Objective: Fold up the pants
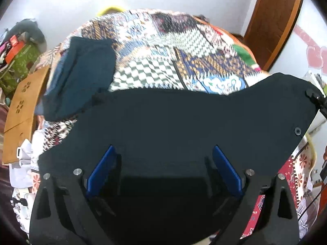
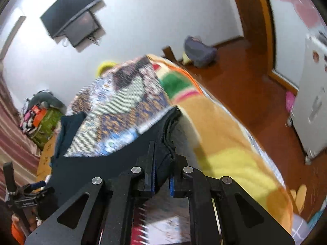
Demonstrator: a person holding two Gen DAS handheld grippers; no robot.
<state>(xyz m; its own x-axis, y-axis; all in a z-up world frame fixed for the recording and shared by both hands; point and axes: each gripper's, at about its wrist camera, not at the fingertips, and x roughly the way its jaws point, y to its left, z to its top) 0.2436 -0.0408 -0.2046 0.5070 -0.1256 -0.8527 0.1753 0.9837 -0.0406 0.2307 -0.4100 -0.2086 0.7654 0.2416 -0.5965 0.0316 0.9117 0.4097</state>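
Dark navy pants (image 1: pixel 163 118) lie spread across the near part of a patchwork-quilted bed (image 1: pixel 163 47). My left gripper (image 1: pixel 163 149) hangs over the middle of them. Its blue pads (image 1: pixel 102 169) stand wide apart, with nothing pinched between them. The pants' right corner is lifted toward a black finger (image 1: pixel 313 97) at the right edge of the left wrist view. In the right wrist view my right gripper (image 2: pixel 163 155) is shut on a bunched edge of the pants (image 2: pixel 114 163), which is raised off the bed.
A stack of folded dark teal clothes (image 1: pixel 81 75) sits on the quilt at the far left. A wooden board (image 1: pixel 22 106) flanks the bed's left side. An orange-yellow blanket (image 2: pixel 214 132) drapes the right side above a wooden floor (image 2: pixel 235 71). A white cabinet (image 2: pixel 312 102) stands further right.
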